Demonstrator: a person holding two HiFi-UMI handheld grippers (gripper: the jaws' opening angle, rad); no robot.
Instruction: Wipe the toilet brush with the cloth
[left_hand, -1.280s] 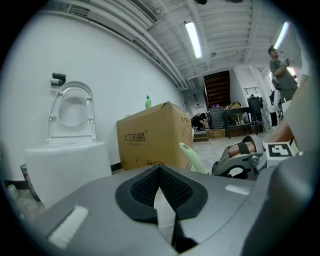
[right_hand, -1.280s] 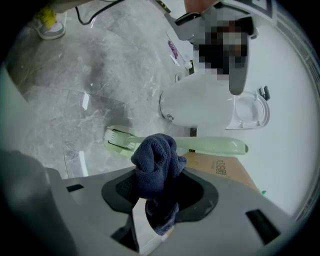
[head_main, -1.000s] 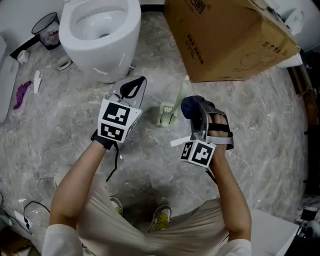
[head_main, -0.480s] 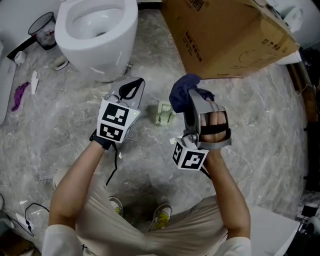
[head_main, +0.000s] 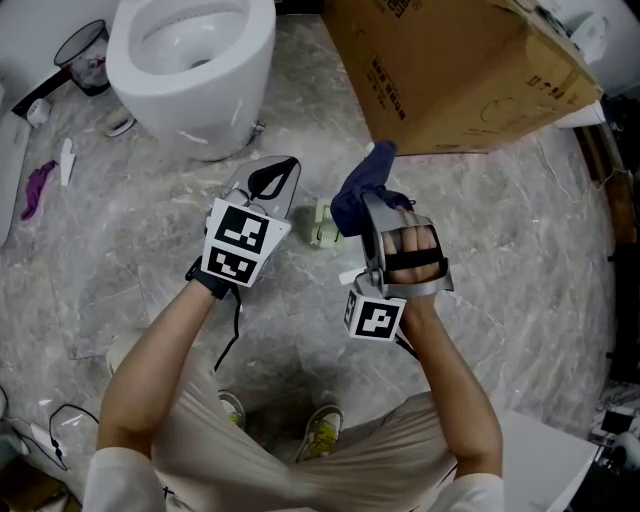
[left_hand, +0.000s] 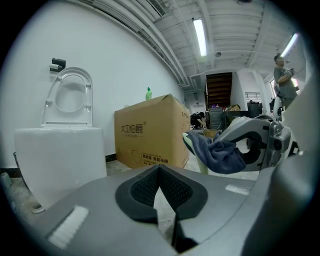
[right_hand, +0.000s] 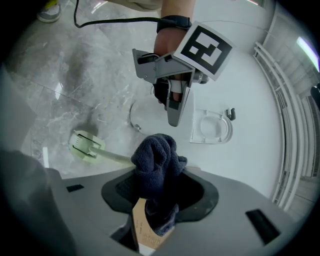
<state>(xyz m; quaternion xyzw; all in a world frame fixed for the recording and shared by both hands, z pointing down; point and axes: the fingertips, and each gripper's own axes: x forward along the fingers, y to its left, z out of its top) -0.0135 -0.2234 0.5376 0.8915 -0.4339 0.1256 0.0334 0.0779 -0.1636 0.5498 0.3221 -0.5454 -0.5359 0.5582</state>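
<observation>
The toilet brush lies loose on the marble floor, out from the edge where the toilet stands, and the left gripper is closed on nothing, so a push from the dark blue cloth, clamped as a wad in the right gripper, would likely skid it away. In the head view cloth and gripper cover all but the brush's pale green head.

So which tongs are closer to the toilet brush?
Right. The right tongs hold the dark blue cloth over the handle of the toilet brush; the left tongs hang beside it, shut and empty, not touching.
</observation>
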